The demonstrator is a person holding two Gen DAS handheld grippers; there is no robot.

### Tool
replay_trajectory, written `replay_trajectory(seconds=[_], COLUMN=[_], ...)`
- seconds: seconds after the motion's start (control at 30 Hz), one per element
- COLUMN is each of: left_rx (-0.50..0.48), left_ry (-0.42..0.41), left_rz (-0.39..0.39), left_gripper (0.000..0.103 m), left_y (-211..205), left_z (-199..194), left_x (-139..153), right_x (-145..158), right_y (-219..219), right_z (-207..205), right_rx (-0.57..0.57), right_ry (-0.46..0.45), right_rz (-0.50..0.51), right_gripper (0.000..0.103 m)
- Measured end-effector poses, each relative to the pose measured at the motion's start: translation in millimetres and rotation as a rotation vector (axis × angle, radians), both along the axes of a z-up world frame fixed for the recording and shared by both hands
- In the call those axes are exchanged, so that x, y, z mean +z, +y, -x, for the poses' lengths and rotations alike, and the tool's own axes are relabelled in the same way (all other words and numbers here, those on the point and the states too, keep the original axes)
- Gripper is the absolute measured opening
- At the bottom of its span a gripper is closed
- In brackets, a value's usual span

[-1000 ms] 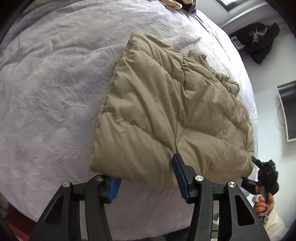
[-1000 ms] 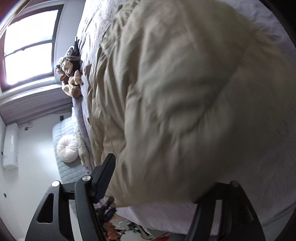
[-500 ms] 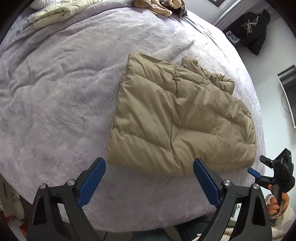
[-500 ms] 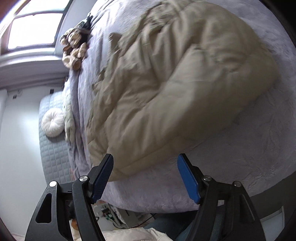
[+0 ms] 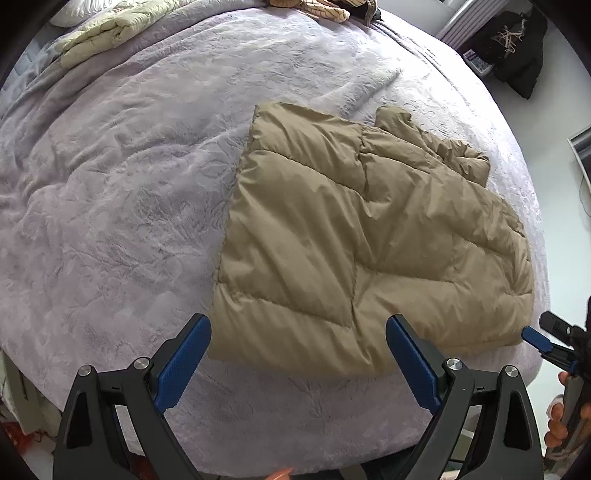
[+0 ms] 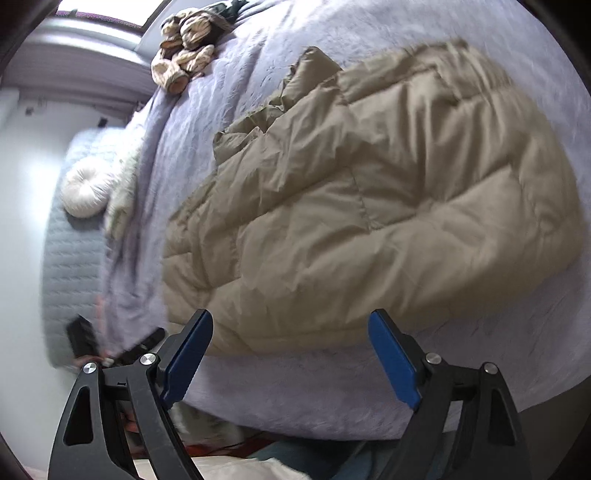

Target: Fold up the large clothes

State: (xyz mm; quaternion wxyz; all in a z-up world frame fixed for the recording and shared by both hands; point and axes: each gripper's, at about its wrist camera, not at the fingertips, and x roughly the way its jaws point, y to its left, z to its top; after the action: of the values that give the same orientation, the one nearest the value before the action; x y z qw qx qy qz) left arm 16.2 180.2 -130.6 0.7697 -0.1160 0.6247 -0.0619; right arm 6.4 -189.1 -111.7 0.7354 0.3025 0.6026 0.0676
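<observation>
A tan quilted puffer jacket [image 5: 369, 240] lies folded flat on the lavender bedspread [image 5: 110, 184], near the bed's front edge. My left gripper [image 5: 297, 328] hovers open just above the jacket's near hem, and its blue pads touch nothing. The right gripper [image 6: 291, 321] hangs over the jacket [image 6: 369, 203] at its other near corner. Its jaws are opening, with no cloth pinched between the pads. In the left wrist view the right gripper [image 5: 546, 339] shows at the far right, held by a hand [image 5: 554, 432].
A cream blanket [image 5: 110, 33] and a bundle of striped tan clothing [image 5: 314, 9] lie at the far end of the bed. A black garment [image 5: 517, 48] hangs by the wall. A round white cushion [image 6: 86, 192] sits on a grey quilted surface beside the bed.
The left gripper let go of the jacket's near hem, opened wide and drew back upward. The right gripper released its corner, rose away and rolled, so the jacket now lies flat.
</observation>
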Motion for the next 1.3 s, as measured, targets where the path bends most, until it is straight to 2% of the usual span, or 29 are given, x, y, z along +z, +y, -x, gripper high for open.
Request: replay_trajectory(seconds=[0.17,0.3,0.57,0.67,0.73,0.83,0.93,1.07,1.3], left_rx=[-0.001,-0.016,-0.061,-0.082,-0.094,-0.105,-0.131,-0.170,-0.175], left_ry=[0.008,0.002,-0.005,-0.006,-0.011,0.020,0.071,0.130,0.254], left_rz=[-0.027,-0.024,0.001,0.040,0.086,0.217,0.361,0.502,0.646], left_gripper=[0.096,0.096,0.096,0.096,0.096,0.096,0.096,0.096,0.096], left_y=[0.6,3.6,6.7,9.8,14.8,28.6,41.5,46.0,42.6], left_z=[-7.4,-13.2,-21.9,-29.4,-35.5,-49.7,-68.9,-93.4,-119.4], left_x=[-6.4,-12.0,-18.9,-23.5,-25.6,-35.0,-53.4,-82.8,-136.9], right_x=[-5.6,-15.1,-15.8,-15.9,-15.9,-15.9,-15.1,-16.2,-24.0], right_y=[20.8,26.4,24.3,24.8,25.5,26.8,27.6,27.7,30.2], right_z=[-2.8,-1.9,5.7,9.0,10.9,14.0,17.0,19.1,16.3], right_rx=[0.080,0.097,0.062,0.049,0.043,0.033,0.030,0.027,0.046], right_ry=[0.028,0.084,0.101,0.107,0.110,0.115,0.121,0.131,0.146], right_rz=[0.112,0.094,0.109,0.113,0.119,0.124,0.135,0.145,0.158], right_gripper=[0.089,0.089,0.089,0.089,0.089,0.089,0.089,0.089,0.089])
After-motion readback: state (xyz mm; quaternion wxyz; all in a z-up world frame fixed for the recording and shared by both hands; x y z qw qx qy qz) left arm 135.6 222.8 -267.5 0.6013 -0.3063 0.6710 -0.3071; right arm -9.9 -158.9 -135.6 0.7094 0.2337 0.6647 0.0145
